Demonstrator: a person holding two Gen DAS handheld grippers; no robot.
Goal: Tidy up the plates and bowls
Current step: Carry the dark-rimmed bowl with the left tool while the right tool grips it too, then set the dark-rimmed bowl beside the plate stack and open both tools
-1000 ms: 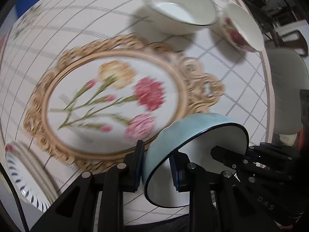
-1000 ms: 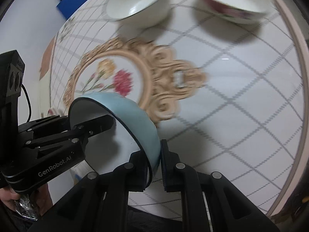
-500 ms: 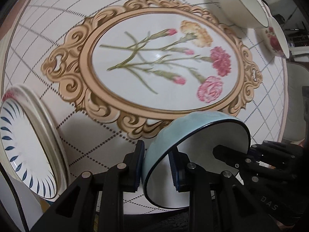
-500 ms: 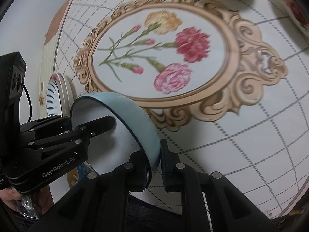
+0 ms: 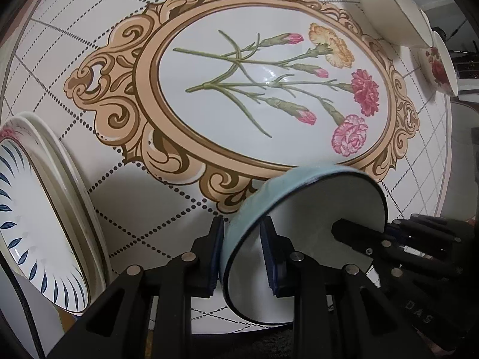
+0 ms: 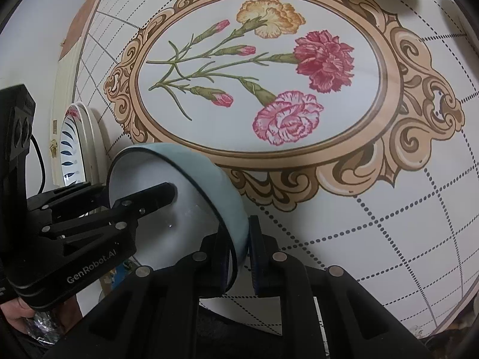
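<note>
A light blue bowl with a white inside and dark rim is held above the table by both grippers. My left gripper is shut on its rim at one side. My right gripper is shut on the opposite rim, also seen in the right wrist view on the bowl. A stack of plates with blue leaf marks lies at the left, also in the right wrist view. A white bowl and a rose-patterned bowl stand at the far right.
The table wears a white grid-pattern cloth with a large oval floral print in a tan scroll frame. The table's near edge runs at the lower right. A pale wall and door lie beyond the left side.
Both grippers have carried the blue bowl toward the left and near side of the table; the plate stack has come into view and grown closer, the far bowls have receded to the right.
</note>
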